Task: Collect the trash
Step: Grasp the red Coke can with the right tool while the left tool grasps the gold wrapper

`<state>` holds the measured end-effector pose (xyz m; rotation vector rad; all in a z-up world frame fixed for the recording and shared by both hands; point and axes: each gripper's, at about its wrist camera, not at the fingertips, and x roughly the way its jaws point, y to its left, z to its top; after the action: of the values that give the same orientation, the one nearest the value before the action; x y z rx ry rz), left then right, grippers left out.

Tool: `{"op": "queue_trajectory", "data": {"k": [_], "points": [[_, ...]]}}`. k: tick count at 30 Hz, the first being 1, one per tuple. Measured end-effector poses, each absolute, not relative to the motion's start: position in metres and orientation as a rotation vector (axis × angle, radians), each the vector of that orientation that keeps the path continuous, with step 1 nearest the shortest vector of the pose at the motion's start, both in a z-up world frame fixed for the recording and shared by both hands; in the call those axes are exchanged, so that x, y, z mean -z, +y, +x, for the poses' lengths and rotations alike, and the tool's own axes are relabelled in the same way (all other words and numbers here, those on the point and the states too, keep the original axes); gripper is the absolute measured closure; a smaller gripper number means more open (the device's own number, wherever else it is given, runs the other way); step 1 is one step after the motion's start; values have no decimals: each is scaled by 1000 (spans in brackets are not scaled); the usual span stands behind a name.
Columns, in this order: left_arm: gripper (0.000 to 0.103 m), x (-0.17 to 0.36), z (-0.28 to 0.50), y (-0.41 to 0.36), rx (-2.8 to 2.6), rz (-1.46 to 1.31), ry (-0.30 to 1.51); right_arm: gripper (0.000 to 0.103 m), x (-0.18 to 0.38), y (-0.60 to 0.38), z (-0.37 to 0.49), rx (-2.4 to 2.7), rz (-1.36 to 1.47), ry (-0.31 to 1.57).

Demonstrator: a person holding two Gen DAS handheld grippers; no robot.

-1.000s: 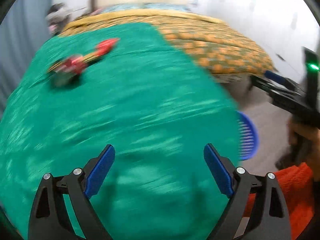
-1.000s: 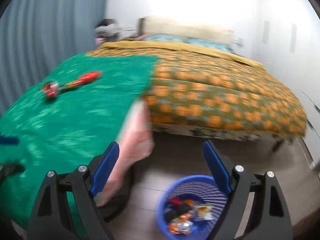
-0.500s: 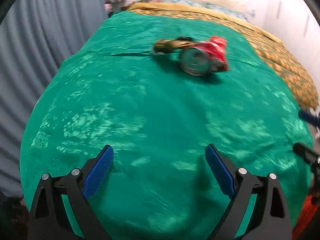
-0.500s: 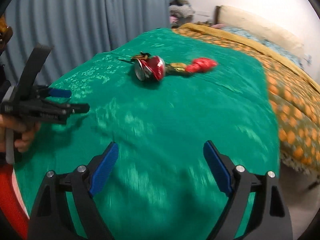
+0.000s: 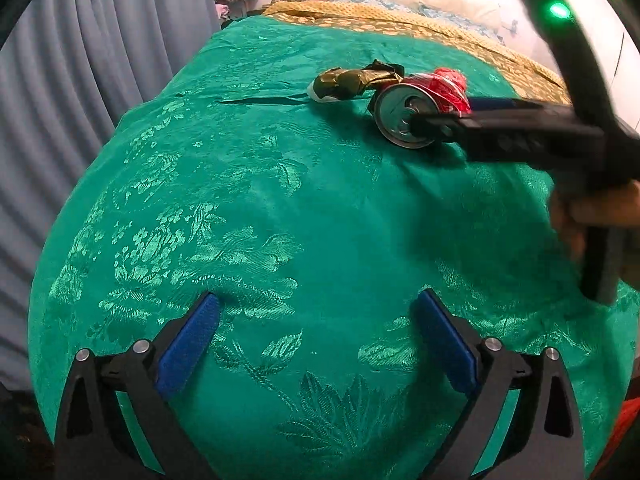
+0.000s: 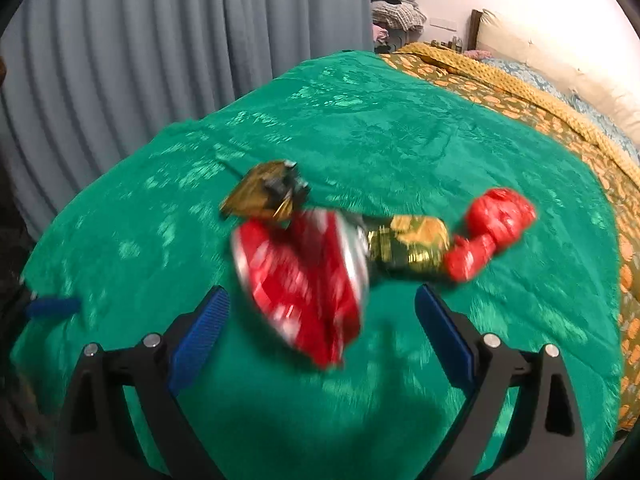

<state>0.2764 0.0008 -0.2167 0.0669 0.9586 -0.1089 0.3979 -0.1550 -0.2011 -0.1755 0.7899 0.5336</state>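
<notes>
A crushed red soda can (image 6: 304, 280) lies on the green bedspread (image 6: 400, 140), just ahead of my open right gripper (image 6: 320, 320). Behind it lie a gold wrapper (image 6: 260, 196), a green-gold wrapper (image 6: 408, 248) and a crumpled red wrapper (image 6: 492, 228). In the left wrist view the can (image 5: 416, 112) shows its silver end, with my right gripper (image 5: 444, 118) reaching in from the right beside it and a gold wrapper (image 5: 352, 82) behind. My left gripper (image 5: 316, 328) is open and empty, low over the bedspread (image 5: 240, 200), well short of the trash.
A grey curtain (image 6: 140, 60) hangs along the left. An orange-patterned quilt (image 6: 560, 128) covers the bed's right side, with a pillow (image 6: 560, 64) at the head. A pile of clothes (image 6: 396, 10) sits in the far corner.
Both grippers have swung from the floor and basket toward the bed. My right gripper has moved in close to the red can. My left gripper has edged nearer the trash.
</notes>
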Motion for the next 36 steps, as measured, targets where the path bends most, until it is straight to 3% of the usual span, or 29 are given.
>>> {"op": "queue_trajectory", "data": {"k": [2,4,6,20,22,24,25,30,36], "points": [[6,217,278,1,110,62,958,13,204,-156,406,-552,-154,804],[6,217,278,1,111,61,957,49,201,-160,401,-576,-123,802],[6,217,277,0,110,61,957,52,196,-166,394,-560,-109,791],[6,218,279,-1,92,67,957,51,187,-242,226,-395,-144,777],[5,218,279,-1,87,61,958,47,197,-242,216,-368,-137,776],[6,217,277,1,81,50,957,32,204,-243,214,-355,-112,776],[6,217,276,2,77,40,957,30,207,-245,213,-355,-94,772],[6,208,283,2,90,-19,980,28,210,-250,208,-359,-54,769],[6,183,348,-22,81,-48,916,26,213,-255,210,-340,-29,787]]}}
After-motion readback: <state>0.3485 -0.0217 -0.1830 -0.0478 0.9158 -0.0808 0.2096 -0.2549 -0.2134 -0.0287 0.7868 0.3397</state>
